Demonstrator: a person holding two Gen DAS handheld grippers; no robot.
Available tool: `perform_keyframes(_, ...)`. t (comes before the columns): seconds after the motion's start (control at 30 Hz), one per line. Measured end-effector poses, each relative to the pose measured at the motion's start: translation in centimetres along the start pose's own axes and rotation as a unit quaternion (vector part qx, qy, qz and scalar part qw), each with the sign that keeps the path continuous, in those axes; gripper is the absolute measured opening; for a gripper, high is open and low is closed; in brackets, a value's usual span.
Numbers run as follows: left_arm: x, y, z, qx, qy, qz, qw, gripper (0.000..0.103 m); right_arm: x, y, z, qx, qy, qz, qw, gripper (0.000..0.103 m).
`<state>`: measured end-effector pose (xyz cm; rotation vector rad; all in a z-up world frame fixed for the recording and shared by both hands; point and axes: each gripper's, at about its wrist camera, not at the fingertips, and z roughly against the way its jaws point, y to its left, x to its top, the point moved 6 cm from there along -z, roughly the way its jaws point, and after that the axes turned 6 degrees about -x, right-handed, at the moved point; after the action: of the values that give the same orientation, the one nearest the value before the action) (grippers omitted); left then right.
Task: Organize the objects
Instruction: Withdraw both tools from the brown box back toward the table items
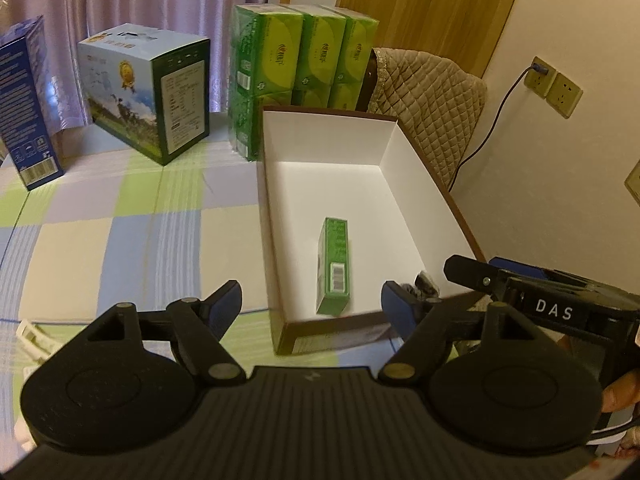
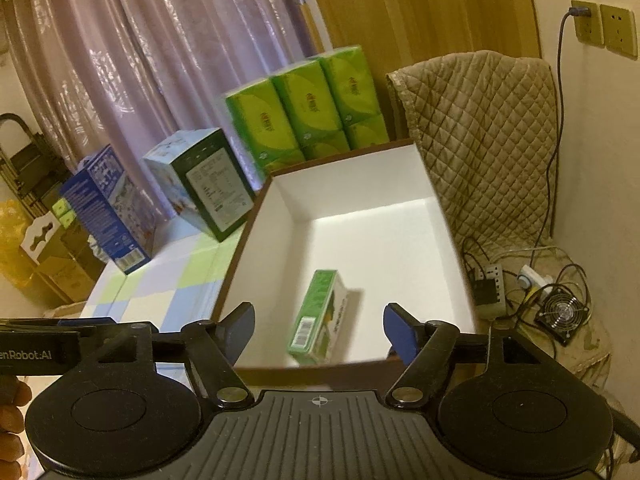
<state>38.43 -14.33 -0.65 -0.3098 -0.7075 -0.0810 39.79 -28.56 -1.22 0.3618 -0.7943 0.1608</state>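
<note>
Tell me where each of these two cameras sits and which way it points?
Left wrist: on the left gripper, jaws open, looking down into the white open box; a fingertip shows at right.
Right wrist: on the right gripper, jaws open, facing the same box; fingers at left.
Shared: small green carton, green tissue packs.

1. Shiny mauve pleated curtains [image 2: 132, 80] hang behind.
2. A warm wooden door panel [image 1: 432, 4] stands beside a cream wall [image 1: 560, 184] with brass-coloured sockets [image 1: 554, 87].
3. A beige quilted cover [image 2: 480, 148] drapes over furniture.
</note>
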Motion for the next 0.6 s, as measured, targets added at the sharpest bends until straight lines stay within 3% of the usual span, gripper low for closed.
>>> perform_keyframes(0.37, -4.8, 5.0, 4.5, 0.035, 0.012, 0.033, 0.9988, 0.075, -3.2, 3.9, 0.9, 0.033, 0.021, 0.027, 0.999, 0.073)
perform_keyframes(0.6, -8.0, 8.8, 6.5, 0.071, 0.023, 0.07, 0.9948, 0.075, -5.3, 6.9, 0.4, 0.057, 0.036, 0.075, 0.995, 0.073)
